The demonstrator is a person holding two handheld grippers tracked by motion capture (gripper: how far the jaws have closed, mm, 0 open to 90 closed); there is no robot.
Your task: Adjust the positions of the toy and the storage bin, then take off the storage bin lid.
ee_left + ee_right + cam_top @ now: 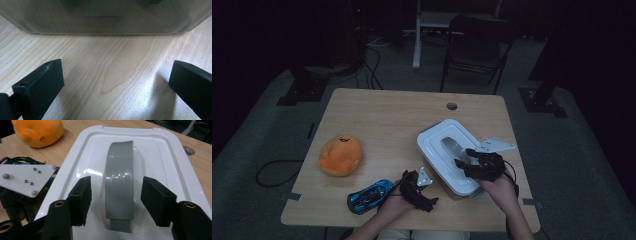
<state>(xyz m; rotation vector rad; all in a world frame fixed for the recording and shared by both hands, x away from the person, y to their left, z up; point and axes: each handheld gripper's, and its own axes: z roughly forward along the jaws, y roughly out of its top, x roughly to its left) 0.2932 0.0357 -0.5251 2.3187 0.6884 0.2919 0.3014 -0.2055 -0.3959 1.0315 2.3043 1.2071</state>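
Observation:
A white box with a lid (pixel 437 145) stands at the right of the wooden table (pixel 387 120); a grey handle strap (pixel 451 146) runs along its lid. My right gripper (pixel 464 159) reaches over the lid's near end. In the right gripper view its jaws stand either side of the handle (pixel 119 170), a gap showing on each side, so the right gripper (pixel 118 200) is open. My left gripper (pixel 426 196) rests low by the box's near left side, open and holding nothing. In its own view the left gripper (pixel 115 82) faces the box's wall (pixel 105 22) over bare wood.
An orange plush (pixel 340 155) lies at the table's left, also seen as the plush (pixel 37 132) beyond the lid. A blue toy car (pixel 369 195) sits near the front edge beside my left hand. A cable hole (pixel 452 106) is at the back; a dark chair (pixel 477 45) stands behind.

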